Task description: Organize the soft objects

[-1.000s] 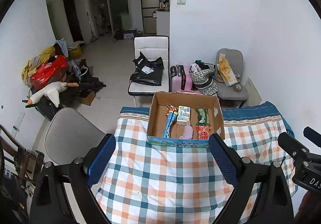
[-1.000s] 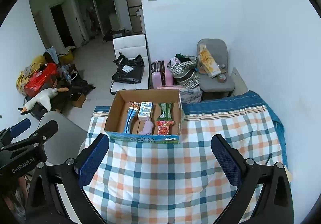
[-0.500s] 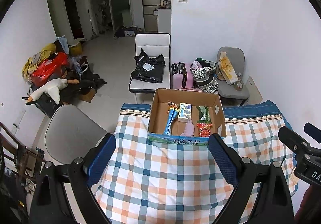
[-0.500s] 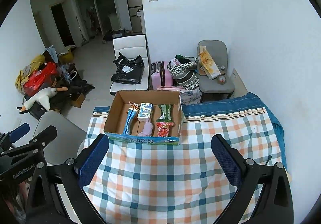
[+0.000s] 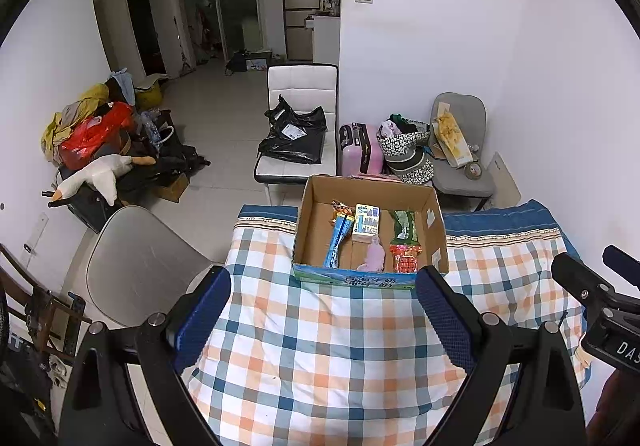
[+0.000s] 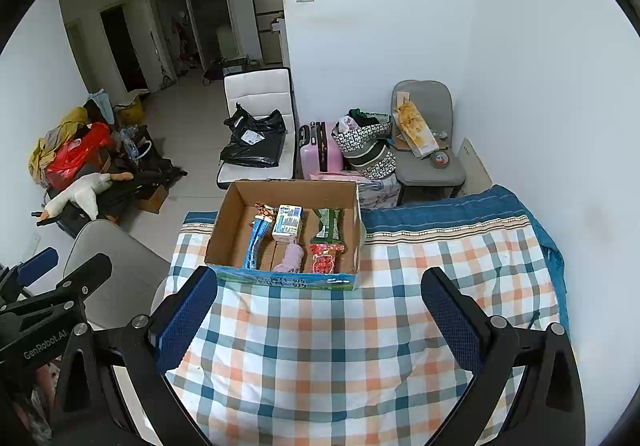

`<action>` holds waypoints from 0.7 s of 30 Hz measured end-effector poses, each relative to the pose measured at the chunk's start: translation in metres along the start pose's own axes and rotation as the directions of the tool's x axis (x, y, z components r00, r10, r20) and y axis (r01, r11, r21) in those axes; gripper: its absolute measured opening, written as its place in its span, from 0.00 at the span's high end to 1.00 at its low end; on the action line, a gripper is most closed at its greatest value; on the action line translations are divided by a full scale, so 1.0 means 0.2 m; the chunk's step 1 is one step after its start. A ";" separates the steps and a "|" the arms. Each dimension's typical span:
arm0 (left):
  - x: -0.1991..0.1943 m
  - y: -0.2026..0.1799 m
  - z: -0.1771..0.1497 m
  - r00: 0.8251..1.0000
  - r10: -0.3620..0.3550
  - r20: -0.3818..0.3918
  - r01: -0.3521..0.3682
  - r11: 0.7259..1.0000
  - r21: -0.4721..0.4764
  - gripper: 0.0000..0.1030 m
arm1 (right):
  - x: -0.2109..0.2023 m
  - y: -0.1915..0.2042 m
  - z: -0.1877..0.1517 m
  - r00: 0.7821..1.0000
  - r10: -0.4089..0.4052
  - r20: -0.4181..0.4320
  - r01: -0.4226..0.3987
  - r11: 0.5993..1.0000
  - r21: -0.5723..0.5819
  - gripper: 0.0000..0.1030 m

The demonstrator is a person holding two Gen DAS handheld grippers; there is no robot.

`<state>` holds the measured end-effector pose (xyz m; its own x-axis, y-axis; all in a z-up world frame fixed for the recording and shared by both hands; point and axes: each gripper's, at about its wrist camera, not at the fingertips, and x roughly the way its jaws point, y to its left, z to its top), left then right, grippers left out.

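An open cardboard box [image 5: 434,230] [image 6: 224,222] stands at the far edge of a table with a checked cloth [image 5: 320,346] [image 6: 340,346]. In it lie a blue packet [image 5: 338,242] [image 6: 256,242], a white carton [image 5: 366,220] [image 6: 287,223], a pink soft item [image 5: 374,256] [image 6: 292,256], a green packet [image 5: 404,226] [image 6: 328,224] and a red packet [image 5: 405,258] [image 6: 323,260]. My left gripper [image 5: 322,310] is open and empty, high above the cloth, short of the box. My right gripper [image 6: 320,310] is open and empty, likewise.
A grey chair [image 5: 140,258] stands left of the table. Beyond are a white chair with a black bag [image 5: 296,134], a pink suitcase [image 5: 360,150], bags, a grey chair [image 5: 460,166], and a pile with a plush goose [image 5: 96,178]. A white wall is at right.
Both grippers have drawn back and up a little, so the box looks slightly smaller and farther. Both jaws stay open and empty.
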<state>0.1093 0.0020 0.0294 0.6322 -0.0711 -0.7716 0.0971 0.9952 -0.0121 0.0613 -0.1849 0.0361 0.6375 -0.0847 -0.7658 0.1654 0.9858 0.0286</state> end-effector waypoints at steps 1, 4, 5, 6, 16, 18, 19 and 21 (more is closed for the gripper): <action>0.00 0.01 0.01 1.000 -0.002 0.001 0.002 1.000 0.002 0.08 | 0.00 0.00 0.00 1.000 0.000 0.000 0.000 1.000 0.000 0.00; 0.00 0.00 0.00 1.000 -0.001 0.001 0.001 1.000 0.001 0.08 | 0.01 0.00 0.00 1.000 0.001 -0.001 -0.001 1.000 -0.001 0.00; 0.00 0.01 0.01 1.000 0.000 -0.001 0.000 1.000 0.000 0.08 | 0.01 0.00 0.00 1.000 0.000 0.000 0.000 1.000 -0.001 0.00; 0.00 0.01 0.01 1.000 0.000 -0.001 0.000 1.000 0.000 0.08 | 0.01 0.00 0.00 1.000 -0.002 -0.001 0.002 1.000 -0.002 0.00; 0.00 0.01 0.01 1.000 0.001 0.000 -0.001 1.000 -0.003 0.08 | 0.02 0.00 0.01 1.000 -0.002 -0.001 0.002 1.000 -0.009 0.00; 0.00 0.01 0.01 1.000 0.001 0.000 -0.001 1.000 -0.001 0.08 | 0.02 0.00 0.01 1.000 0.001 -0.002 -0.001 1.000 -0.009 0.00; 0.00 0.01 0.01 1.000 0.002 0.001 -0.002 1.000 -0.002 0.08 | 0.02 0.00 0.01 1.000 0.000 -0.002 0.000 1.000 -0.011 0.00; 0.00 0.02 0.01 1.000 0.000 0.000 0.000 1.000 -0.001 0.08 | 0.03 0.00 0.01 1.000 -0.002 0.000 0.002 1.000 -0.012 0.00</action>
<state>0.1111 0.0049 0.0311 0.6320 -0.0714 -0.7717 0.0962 0.9953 -0.0133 0.0659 -0.1858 0.0327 0.6371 -0.0868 -0.7658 0.1576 0.9873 0.0192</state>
